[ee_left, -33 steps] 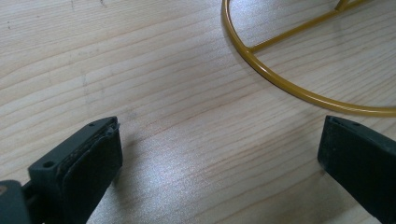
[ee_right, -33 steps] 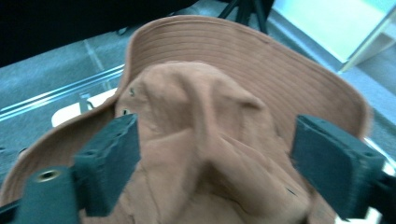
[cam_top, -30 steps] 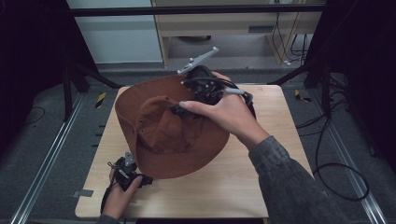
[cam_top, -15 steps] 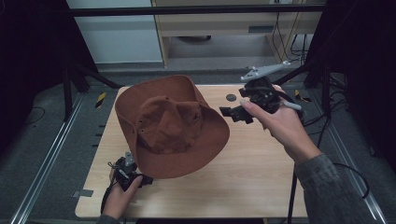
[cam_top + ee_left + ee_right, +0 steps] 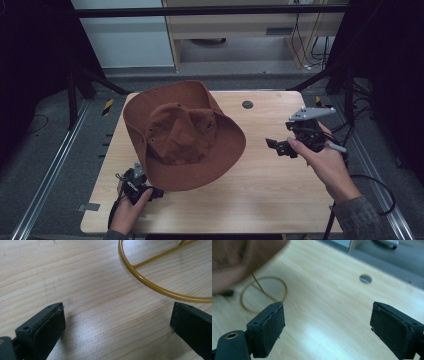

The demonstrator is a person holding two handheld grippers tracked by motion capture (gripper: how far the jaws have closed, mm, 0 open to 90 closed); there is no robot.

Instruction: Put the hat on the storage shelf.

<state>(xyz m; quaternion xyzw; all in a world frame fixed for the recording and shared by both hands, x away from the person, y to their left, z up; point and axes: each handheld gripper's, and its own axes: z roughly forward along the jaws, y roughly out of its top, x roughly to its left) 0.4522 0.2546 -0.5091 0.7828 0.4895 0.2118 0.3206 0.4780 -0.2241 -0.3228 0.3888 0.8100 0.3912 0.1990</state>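
Observation:
A brown wide-brimmed hat (image 5: 182, 135) sits raised over the left half of the wooden table (image 5: 280, 200), its brim tilted. In the right gripper view the hat (image 5: 242, 255) shows blurred above a yellow wire ring (image 5: 286, 291) that lies flat on the table. My right gripper (image 5: 275, 146) hangs right of the hat, well clear of it, open with nothing between its jaws (image 5: 327, 325). My left gripper (image 5: 152, 192) rests low at the table's front left, just under the brim's near edge. It stands open (image 5: 117, 325) over bare wood, with the yellow ring (image 5: 150, 285) just ahead of it.
A round cable hole (image 5: 247, 104) lies in the table near the far edge, behind the hat; it also shows as a grey hole (image 5: 365, 279) ahead of my right gripper. Metal rails run along both sides of the table. A cabinet stands beyond the far edge.
My right hand has moved from over the hat's crown to the right and down, away from the hat. The hat stays where it was. The left hand has not moved.

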